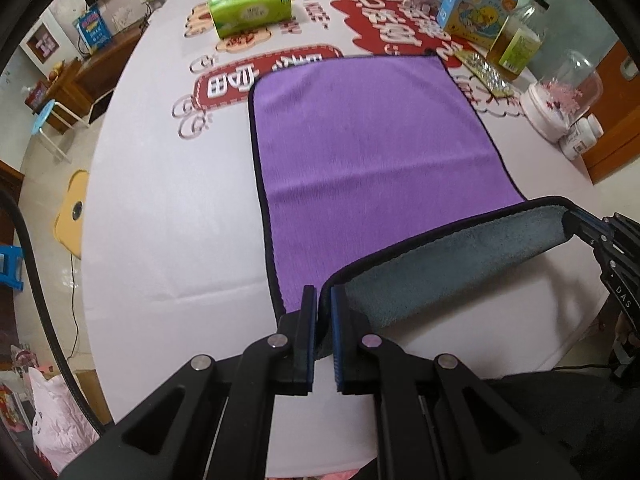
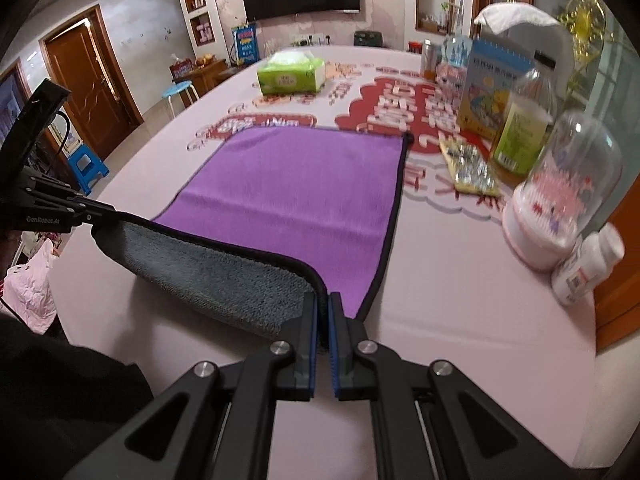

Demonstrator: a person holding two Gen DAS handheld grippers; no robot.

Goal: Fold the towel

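Observation:
A purple towel [image 1: 360,136] with a black hem and grey underside lies spread on the white table; it also shows in the right wrist view [image 2: 296,192]. Its near edge is lifted off the table and curls over, showing the grey side [image 1: 448,272]. My left gripper [image 1: 324,300] is shut on the near left corner. My right gripper [image 2: 323,308] is shut on the near right corner. Each gripper shows in the other's view, the right one at the right edge [image 1: 588,228] and the left one at the left edge [image 2: 80,208].
A green tissue pack [image 1: 250,6] sits at the far side of the table [image 1: 168,208]. Along the right stand a blue box [image 2: 492,88], a bottle of yellow liquid [image 2: 524,128], a glass dome ornament [image 2: 560,196], a white pill bottle [image 2: 588,264] and a blister pack [image 2: 468,168].

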